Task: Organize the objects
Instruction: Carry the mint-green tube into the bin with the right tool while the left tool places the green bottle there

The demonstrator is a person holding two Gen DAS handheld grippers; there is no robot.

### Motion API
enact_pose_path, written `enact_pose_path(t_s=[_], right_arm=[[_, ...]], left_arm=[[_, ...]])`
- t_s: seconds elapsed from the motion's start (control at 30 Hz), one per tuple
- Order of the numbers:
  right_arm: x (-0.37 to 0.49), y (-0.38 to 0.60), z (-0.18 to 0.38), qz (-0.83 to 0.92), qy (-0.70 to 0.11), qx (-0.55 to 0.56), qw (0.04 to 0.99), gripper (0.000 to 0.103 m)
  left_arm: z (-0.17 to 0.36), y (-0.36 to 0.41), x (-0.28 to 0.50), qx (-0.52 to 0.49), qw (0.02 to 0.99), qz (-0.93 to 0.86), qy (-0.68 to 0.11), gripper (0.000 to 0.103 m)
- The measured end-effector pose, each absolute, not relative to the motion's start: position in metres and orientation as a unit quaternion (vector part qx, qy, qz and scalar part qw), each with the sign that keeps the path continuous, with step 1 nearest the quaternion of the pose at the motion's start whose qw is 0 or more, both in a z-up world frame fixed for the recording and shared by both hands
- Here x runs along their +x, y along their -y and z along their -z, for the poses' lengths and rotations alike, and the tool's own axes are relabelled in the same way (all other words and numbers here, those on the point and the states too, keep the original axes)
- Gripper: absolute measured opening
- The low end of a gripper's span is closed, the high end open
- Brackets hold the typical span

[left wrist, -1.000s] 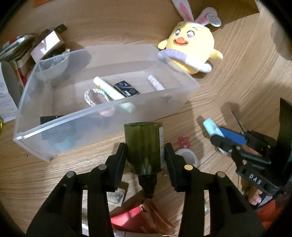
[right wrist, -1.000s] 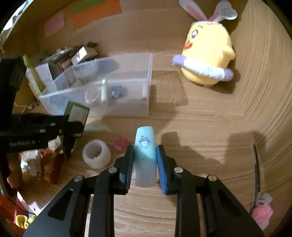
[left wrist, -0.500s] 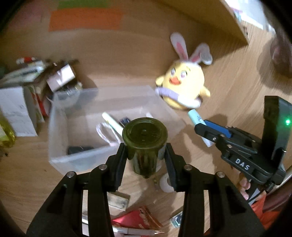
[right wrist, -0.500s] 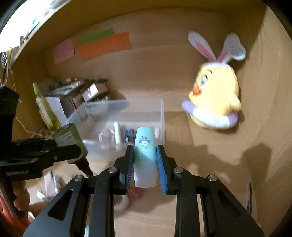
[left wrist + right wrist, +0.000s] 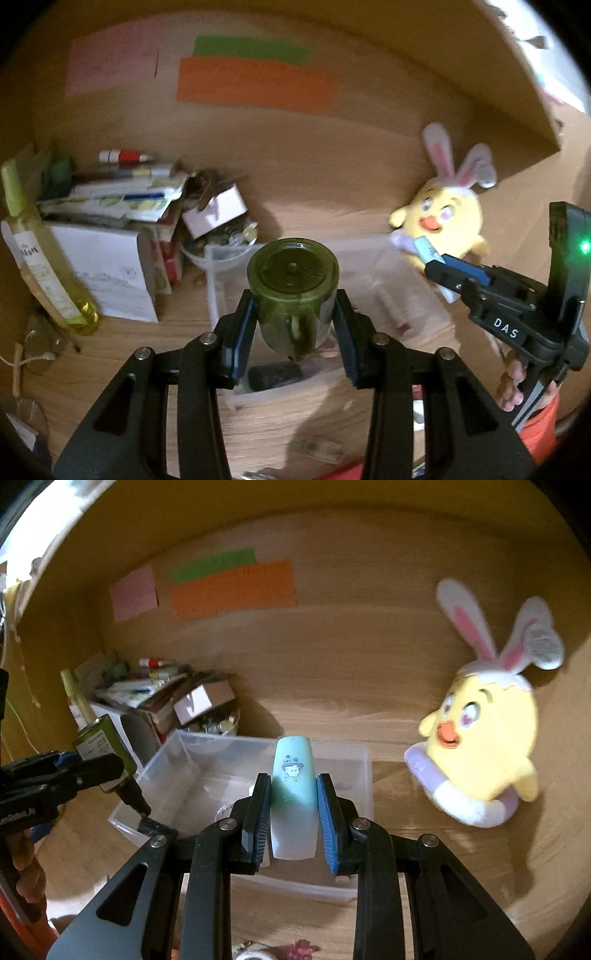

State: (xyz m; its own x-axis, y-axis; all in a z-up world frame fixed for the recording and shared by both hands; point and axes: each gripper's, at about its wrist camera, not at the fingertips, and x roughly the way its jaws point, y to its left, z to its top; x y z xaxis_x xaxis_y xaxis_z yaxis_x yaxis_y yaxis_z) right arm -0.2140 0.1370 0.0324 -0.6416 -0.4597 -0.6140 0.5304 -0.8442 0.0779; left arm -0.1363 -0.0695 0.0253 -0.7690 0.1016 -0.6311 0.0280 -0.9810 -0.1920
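Note:
My left gripper point(image 5: 293, 317) is shut on a dark green bottle point(image 5: 293, 280), base toward the camera, held above the near part of the clear plastic bin point(image 5: 413, 291). It also shows in the right wrist view point(image 5: 105, 746), neck down over the bin's left end. My right gripper point(image 5: 293, 805) is shut on a pale mint tube point(image 5: 293, 775) with a small cartoon print, held above the bin point(image 5: 192, 760). Small items lie in the bin, mostly hidden.
A yellow chick plush with bunny ears point(image 5: 487, 738) sits right of the bin. A pile of boxes and papers point(image 5: 122, 206) and a tall yellow bottle point(image 5: 40, 258) stand at the left. Coloured notes point(image 5: 232, 587) hang on the wooden back wall.
Both grippers have risen and tilted up with their loads, so the back wall now fills the views. The green bottle and the mint tube now hang over the bin.

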Motion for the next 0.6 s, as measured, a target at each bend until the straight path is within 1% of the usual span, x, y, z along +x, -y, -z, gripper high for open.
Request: enact_pose_path(t_s=[0.3,0.6], right_arm=[[-0.247,-0.120,0.016,0.873,-0.078,0.397,0.271,0.023],[-0.251,-0.105,0.038,0.861,-0.114,0.415,0.269,0.023]], left_arm=[[0.011,0.077,-0.168,-0.397,0.009,-0.913,0.093,0.041],[0.031,0.069,-0.187,-0.437,0.028,-0.893,0.101,0.041]])
